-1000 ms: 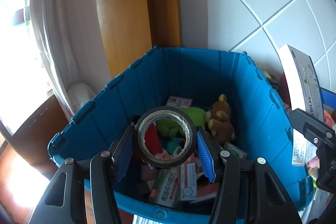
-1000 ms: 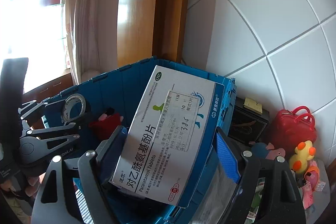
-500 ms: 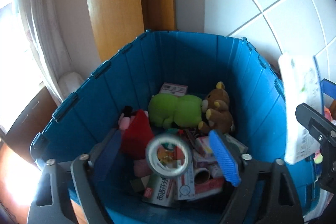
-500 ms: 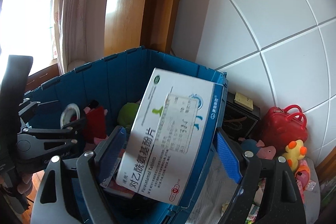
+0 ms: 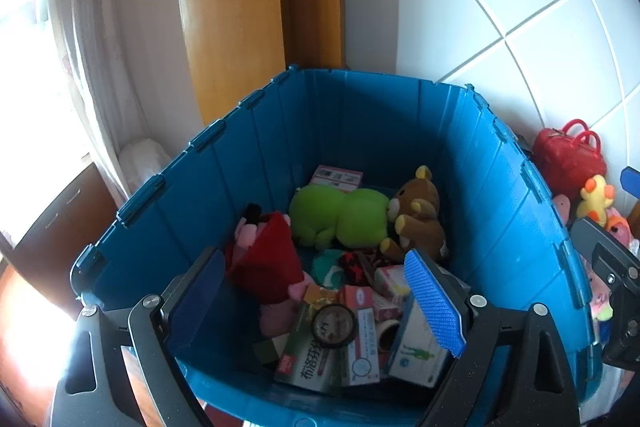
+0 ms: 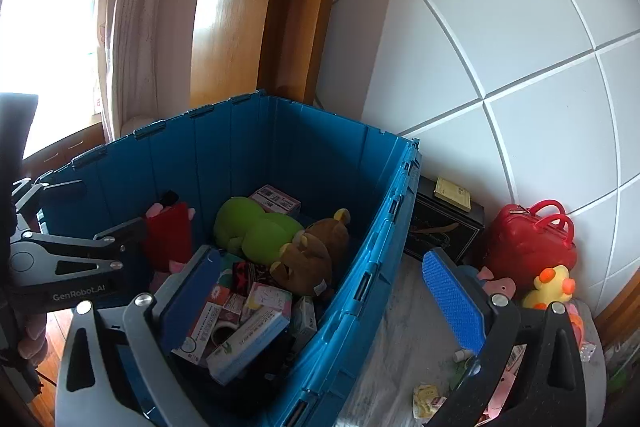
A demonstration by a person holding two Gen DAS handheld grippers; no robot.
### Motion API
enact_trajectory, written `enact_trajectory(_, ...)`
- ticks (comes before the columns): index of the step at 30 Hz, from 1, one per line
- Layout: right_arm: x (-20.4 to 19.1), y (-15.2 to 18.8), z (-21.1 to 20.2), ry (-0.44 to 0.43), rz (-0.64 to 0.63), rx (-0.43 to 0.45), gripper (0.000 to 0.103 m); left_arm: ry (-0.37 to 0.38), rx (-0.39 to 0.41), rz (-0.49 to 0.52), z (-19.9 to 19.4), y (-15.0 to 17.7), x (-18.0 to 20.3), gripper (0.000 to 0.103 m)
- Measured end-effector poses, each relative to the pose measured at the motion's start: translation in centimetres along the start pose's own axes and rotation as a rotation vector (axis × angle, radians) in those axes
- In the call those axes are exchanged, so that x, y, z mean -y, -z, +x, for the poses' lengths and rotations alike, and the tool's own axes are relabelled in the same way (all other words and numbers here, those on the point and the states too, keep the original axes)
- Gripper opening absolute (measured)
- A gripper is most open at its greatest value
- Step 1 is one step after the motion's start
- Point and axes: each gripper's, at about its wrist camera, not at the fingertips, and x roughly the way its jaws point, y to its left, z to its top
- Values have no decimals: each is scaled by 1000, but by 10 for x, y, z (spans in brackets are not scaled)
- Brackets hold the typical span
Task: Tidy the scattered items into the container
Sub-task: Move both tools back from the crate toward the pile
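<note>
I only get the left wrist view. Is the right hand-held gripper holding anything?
Observer: No. The right hand-held gripper is empty. Its jaws have just been opening, with nothing between them.
Operator: What's behind the crate's right wall?
Observer: A black box stands against the tiles, beside the crate.
Operator: Anything outside left to tidy?
Observer: Small packets lie on the grey cloth.

Medicine box lies inside blue bin.
</note>
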Motion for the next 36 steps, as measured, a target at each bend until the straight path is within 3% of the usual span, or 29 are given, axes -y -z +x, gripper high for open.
enact_trajectory(7,21,20,-31,5,34,15,103,-3,69,-13,-41,10,23,100)
enact_trajectory(15,81,72,-97,14,118,37,103,47,131,17,-112,42,95,102)
enact_trajectory(23,160,163,-176,58,218,-24,103,114,113,19,-165,111,176,102)
enact_trajectory(27,181,201,-208,83,254,-66,103,114,41,50,-182,136,205,102)
enact_trajectory(36,199,254,-263,139,311,-101,103,167,11,83,-215,173,219,102)
